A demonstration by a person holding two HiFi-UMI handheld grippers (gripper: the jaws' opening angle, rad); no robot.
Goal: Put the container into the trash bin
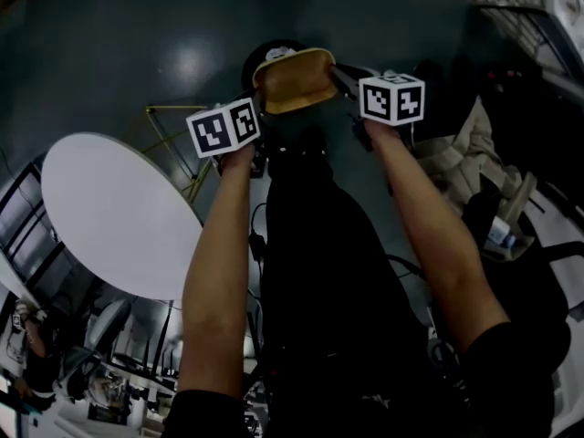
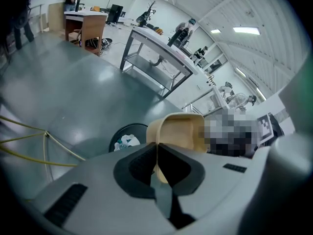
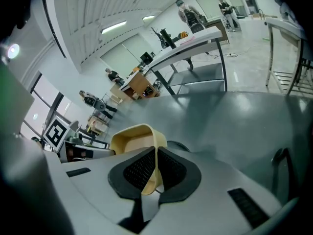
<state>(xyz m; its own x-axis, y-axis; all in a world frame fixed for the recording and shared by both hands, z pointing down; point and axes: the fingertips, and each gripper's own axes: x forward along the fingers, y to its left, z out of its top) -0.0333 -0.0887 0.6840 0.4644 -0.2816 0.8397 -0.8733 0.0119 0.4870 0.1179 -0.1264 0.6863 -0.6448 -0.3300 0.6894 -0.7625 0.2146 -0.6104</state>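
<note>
A tan, shallow container point(image 1: 294, 78) hangs in the air between both grippers, directly over a round black trash bin point(image 1: 274, 51) on the grey floor. My left gripper point(image 1: 258, 108) is shut on the container's left rim point(image 2: 157, 153); my right gripper point(image 1: 345, 80) is shut on its right rim point(image 3: 155, 168). In the left gripper view the bin point(image 2: 128, 136) shows just beyond the container point(image 2: 181, 131), with white crumpled rubbish inside. In the right gripper view the container point(image 3: 134, 136) hides most of the bin point(image 3: 178, 146).
A round white table point(image 1: 114, 213) stands at the left, with a yellow-framed stand point(image 1: 178, 140) beside it. A chair draped with a beige garment point(image 1: 470, 158) is at the right. Metal workbenches point(image 2: 159, 58) and standing people are farther off across the floor.
</note>
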